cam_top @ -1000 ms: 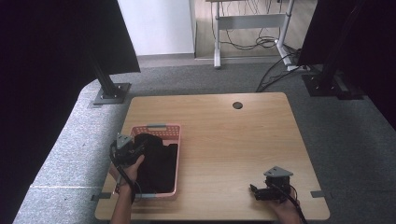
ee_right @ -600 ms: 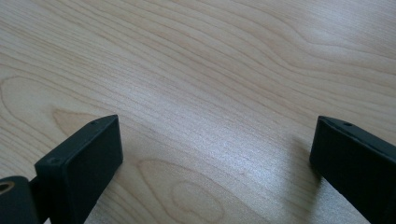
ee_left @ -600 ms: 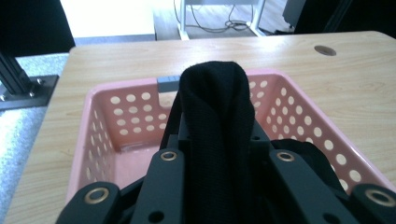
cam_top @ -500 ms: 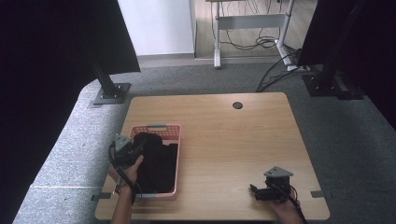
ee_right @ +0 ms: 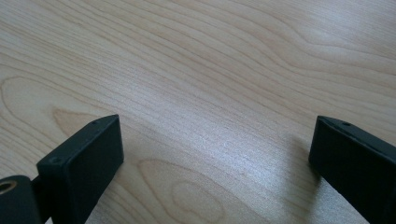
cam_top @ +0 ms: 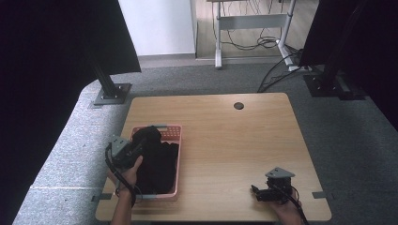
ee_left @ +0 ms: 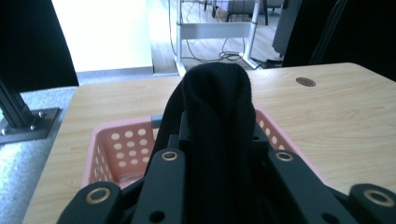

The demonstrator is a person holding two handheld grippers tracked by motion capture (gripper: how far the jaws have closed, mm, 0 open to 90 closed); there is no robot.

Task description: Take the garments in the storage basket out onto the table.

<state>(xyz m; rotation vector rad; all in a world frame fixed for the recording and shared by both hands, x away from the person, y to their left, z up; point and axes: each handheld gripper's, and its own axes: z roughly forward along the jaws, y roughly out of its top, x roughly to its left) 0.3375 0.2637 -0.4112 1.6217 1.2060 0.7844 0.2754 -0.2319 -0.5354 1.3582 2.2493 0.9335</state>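
Jaws of left gripper (ee_left: 219, 154) pinch black cloth (ee_left: 217, 107) over pink basket (ee_left: 116, 144); right gripper (ee_right: 215, 154) prob. resting, wide open

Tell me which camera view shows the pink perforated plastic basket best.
The high view: the pink perforated plastic basket shows whole on the light wooden table, with dark black cloth in it. The left gripper view gives its holed wall close up, part hidden by cloth in the left tool. The right gripper view shows bare tabletop.
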